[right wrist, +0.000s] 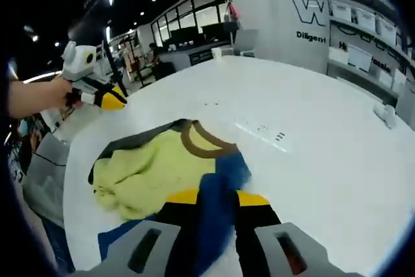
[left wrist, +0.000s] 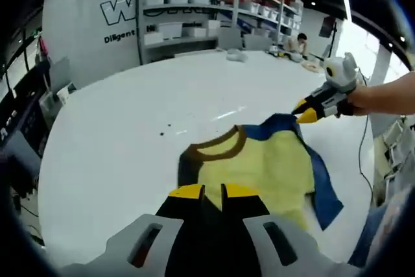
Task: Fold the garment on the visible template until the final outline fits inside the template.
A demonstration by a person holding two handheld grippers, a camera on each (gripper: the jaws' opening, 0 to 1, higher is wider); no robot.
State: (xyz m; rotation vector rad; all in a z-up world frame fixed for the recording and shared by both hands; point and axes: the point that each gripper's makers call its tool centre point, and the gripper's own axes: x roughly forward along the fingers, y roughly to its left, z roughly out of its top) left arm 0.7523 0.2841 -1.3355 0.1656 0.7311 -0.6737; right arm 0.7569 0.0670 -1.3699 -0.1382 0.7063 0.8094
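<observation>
Garment, a yellow knit shirt with blue sleeves and brown collar (left wrist: 259,167), lay bunched on the white counter (left wrist: 142,115). Right tongs (right wrist: 214,198) clenched on its blue sleeve; left tongs (left wrist: 213,191) nearly closed, empty. Soft, limp fabric; best pinched at hems.

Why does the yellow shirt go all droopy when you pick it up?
The yellow shirt is probably soft and floppy: it lies crumpled in folds. Its blue sleeve drapes between the right gripper jaws, so it likely sags. It looks light, probably sliding on the smooth table.

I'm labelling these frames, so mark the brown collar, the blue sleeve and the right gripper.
brown collar (left wrist: 224,147), left gripper view, on its curved band.
blue sleeve (right wrist: 217,202), right gripper view, between the jaws.
right gripper (left wrist: 305,115), left gripper view, at its yellow tips.
</observation>
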